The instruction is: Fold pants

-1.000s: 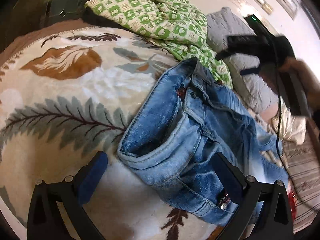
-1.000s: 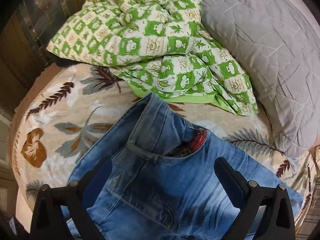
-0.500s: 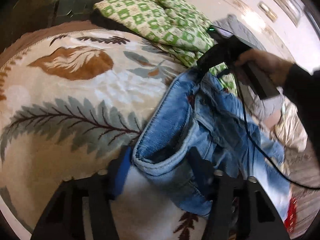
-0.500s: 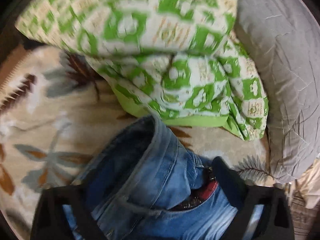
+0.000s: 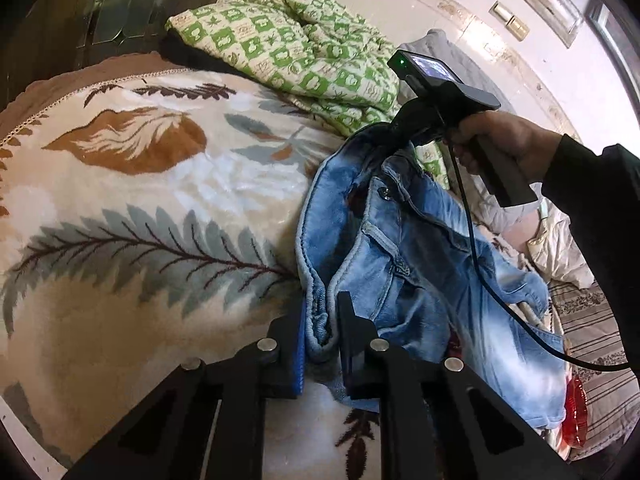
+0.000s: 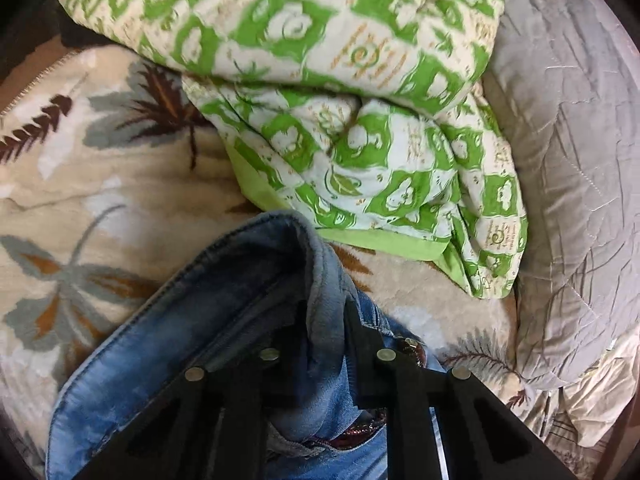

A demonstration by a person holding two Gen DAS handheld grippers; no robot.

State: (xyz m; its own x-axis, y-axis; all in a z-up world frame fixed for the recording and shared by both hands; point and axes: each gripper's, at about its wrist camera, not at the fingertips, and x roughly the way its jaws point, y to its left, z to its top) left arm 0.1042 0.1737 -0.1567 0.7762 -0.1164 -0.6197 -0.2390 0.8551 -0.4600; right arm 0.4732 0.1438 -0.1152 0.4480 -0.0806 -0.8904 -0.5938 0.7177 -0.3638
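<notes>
A: What do the jaws hold?

B: The left gripper is clamped narrow on a thick hemmed denim fold of the jeans. The right gripper pinches the soft waistband edge likewise.

A: Where do the jeans lie?

B: Crumpled on a plush leaf-patterned blanket. At 12 o'clock sits a puffy green checked quilt; at 3 o'clock, a grey stitched pillow.
</notes>
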